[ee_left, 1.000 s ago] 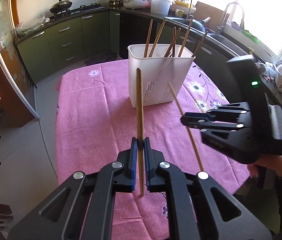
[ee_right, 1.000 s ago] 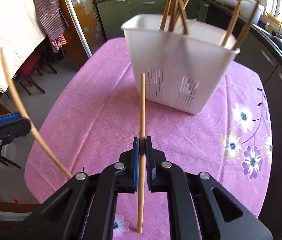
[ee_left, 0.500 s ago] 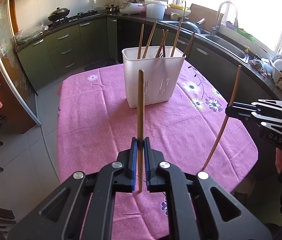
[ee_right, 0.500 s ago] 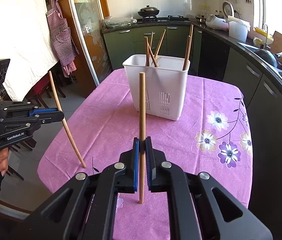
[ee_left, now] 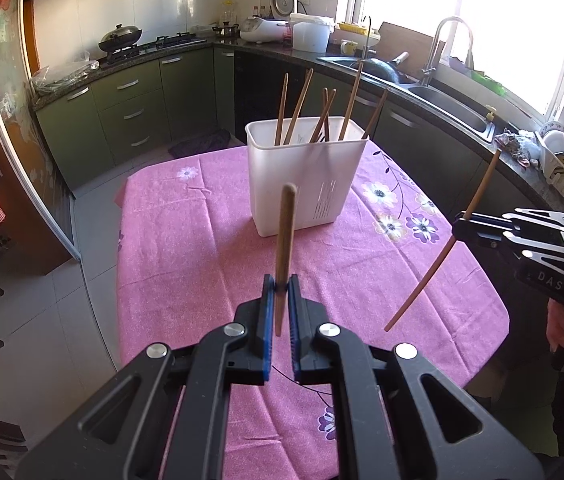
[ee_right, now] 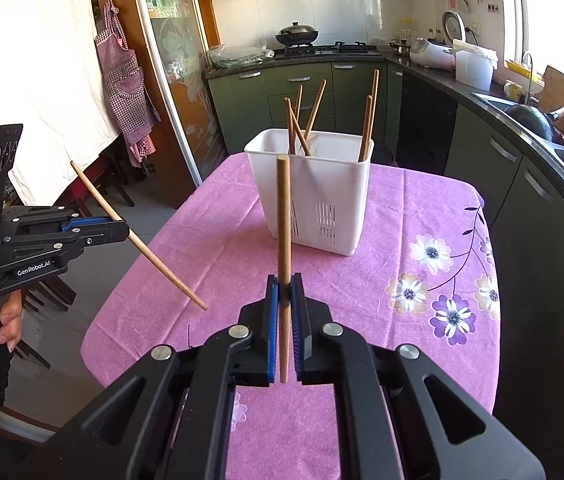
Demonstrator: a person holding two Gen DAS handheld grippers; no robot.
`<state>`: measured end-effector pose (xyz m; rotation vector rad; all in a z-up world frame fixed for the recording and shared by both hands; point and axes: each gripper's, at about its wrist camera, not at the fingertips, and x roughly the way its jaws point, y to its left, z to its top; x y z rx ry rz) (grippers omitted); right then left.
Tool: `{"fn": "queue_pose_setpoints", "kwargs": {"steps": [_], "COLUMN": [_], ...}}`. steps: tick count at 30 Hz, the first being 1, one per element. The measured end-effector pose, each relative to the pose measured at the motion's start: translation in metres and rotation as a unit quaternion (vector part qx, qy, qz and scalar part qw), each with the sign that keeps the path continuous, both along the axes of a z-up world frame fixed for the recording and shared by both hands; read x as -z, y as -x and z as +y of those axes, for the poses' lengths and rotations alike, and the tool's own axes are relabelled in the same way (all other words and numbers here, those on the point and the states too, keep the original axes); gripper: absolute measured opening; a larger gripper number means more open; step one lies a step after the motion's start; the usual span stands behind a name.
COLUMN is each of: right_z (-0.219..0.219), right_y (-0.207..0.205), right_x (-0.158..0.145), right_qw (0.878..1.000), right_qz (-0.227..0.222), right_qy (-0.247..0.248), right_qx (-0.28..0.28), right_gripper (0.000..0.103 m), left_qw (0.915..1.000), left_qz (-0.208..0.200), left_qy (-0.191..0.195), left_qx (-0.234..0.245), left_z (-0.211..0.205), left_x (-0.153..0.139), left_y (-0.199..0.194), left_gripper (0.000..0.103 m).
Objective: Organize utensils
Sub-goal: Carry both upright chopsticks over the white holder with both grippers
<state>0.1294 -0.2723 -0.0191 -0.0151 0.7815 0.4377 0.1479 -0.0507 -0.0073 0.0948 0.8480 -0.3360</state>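
Chopsticks, one per gripper, stand roughly upright: left gripper [ee_left: 278, 290] clamps one chopstick [ee_left: 284, 240], right gripper [ee_right: 284, 290] clamps another chopstick [ee_right: 283, 236], before the white holder [ee_left: 306, 184].

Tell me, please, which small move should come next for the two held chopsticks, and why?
Probably carry the left gripper forward over the white holder and lower its chopstick in. Both grippers are shut on a chopstick, away from the holder, where other chopsticks already stand.
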Motion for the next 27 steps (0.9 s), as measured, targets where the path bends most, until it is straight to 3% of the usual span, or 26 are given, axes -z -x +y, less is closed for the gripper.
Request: {"fn": "queue_pose_setpoints", "kwargs": {"steps": [14,27], "right_z": [-0.008,-0.022], "right_y": [-0.017,-0.027], "right_x": [-0.049,-0.040], "right_qw": [0.999,1.000], "right_qz": [-0.039,-0.023], "right_qy": [-0.011,-0.016], "right_qx": [0.003,0.002], "right_gripper": [0.007,0.007], "left_qw": [0.9988,0.9947], "left_qz": [-0.046,-0.100], "left_qy": [0.011,0.023], "left_qx": [0.009,-0.007], "left_z": [-0.017,-0.035], "left_x": [-0.076,-0.155], "left_y": [-0.035,-0.103], "left_gripper": [0.007,0.007]}}
